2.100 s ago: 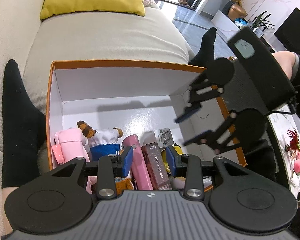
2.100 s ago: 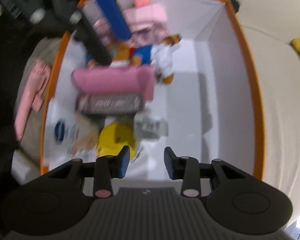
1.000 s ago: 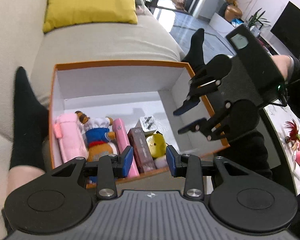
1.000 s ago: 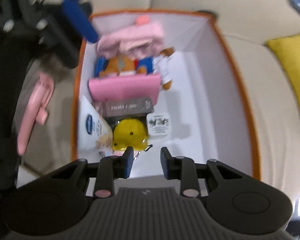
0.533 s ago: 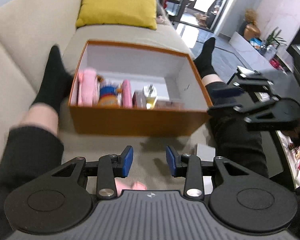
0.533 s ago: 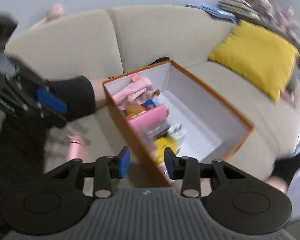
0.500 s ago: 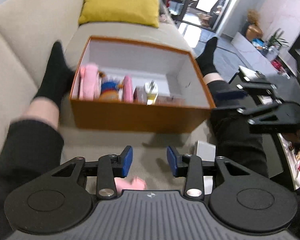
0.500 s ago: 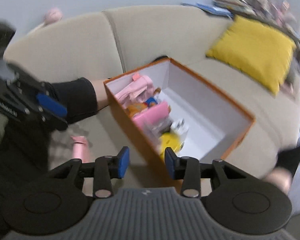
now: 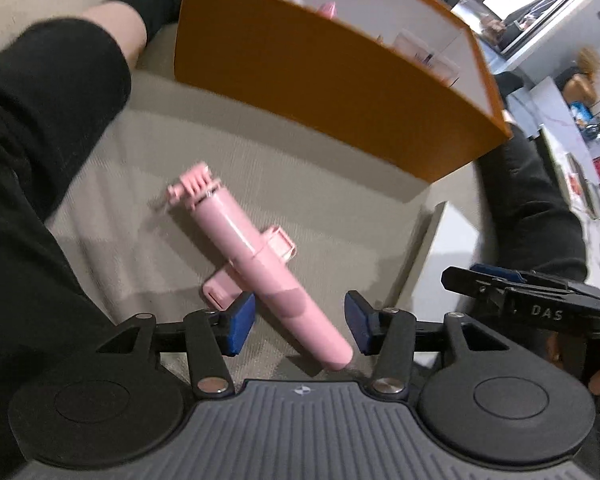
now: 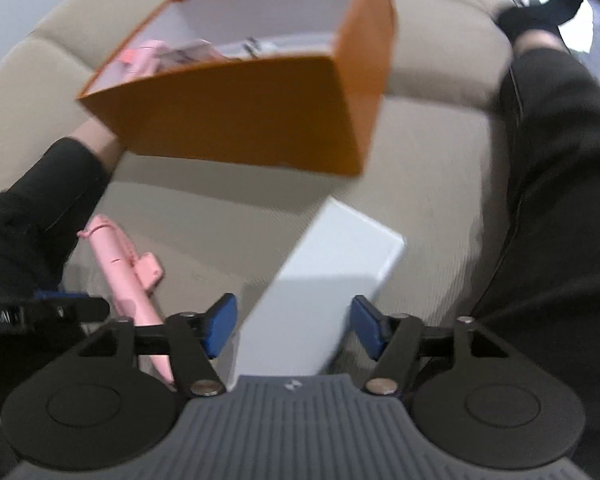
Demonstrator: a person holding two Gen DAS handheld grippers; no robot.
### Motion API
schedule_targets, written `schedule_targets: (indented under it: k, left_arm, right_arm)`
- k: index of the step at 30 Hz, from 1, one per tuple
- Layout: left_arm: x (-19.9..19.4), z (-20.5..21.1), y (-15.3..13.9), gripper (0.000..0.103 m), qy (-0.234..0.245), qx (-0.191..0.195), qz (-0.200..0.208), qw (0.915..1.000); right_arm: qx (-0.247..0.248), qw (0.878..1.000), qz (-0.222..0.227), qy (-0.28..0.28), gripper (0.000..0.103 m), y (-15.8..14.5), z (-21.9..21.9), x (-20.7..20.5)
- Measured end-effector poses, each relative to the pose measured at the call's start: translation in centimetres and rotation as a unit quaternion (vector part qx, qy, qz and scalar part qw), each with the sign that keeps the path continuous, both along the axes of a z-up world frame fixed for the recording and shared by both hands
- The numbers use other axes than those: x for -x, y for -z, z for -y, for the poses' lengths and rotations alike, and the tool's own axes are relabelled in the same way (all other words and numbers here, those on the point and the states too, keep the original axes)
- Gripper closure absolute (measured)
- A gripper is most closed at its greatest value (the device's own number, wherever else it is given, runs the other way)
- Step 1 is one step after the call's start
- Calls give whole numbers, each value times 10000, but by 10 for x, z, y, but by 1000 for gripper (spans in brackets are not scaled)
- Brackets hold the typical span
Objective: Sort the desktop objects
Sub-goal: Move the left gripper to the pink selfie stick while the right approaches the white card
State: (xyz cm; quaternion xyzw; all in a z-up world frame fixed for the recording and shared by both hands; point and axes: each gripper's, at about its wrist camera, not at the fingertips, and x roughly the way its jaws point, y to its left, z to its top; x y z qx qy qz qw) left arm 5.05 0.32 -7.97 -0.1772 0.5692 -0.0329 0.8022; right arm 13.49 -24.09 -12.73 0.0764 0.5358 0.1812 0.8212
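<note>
I see the orange box [image 9: 332,76] sitting on the beige sofa [image 9: 300,184], white inside, holding pink items and some small packages I cannot make out through the blur. A pink selfie stick [image 9: 256,272] lies on the cushion in front of the box, folded, a clamp head at its far end and a bracket jutting from its middle. My left tongs [image 9: 299,326] are opening, pointing down with the stick's handle between the blue pads, which do not press it. My right tongs [image 10: 292,324] are opening wide over a flat white box [image 10: 320,288] lying beside the stick; nothing is gripped. Only the right wrist view shows that white box whole; the left view shows just its edge, plus a room beyond.
</note>
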Motion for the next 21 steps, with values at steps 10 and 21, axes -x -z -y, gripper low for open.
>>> schedule_targets:
  k: [10,21]
  left_arm:
    - [-4,2,27,42,-173,163,-233,9994]
    - [-2,6,45,42,-269,472,-447,9975]
  right_arm:
    - [-94,9992,-314,213,30,30,-10,-5]
    - [-216,9990,-259,299,39,33,-9,-7]
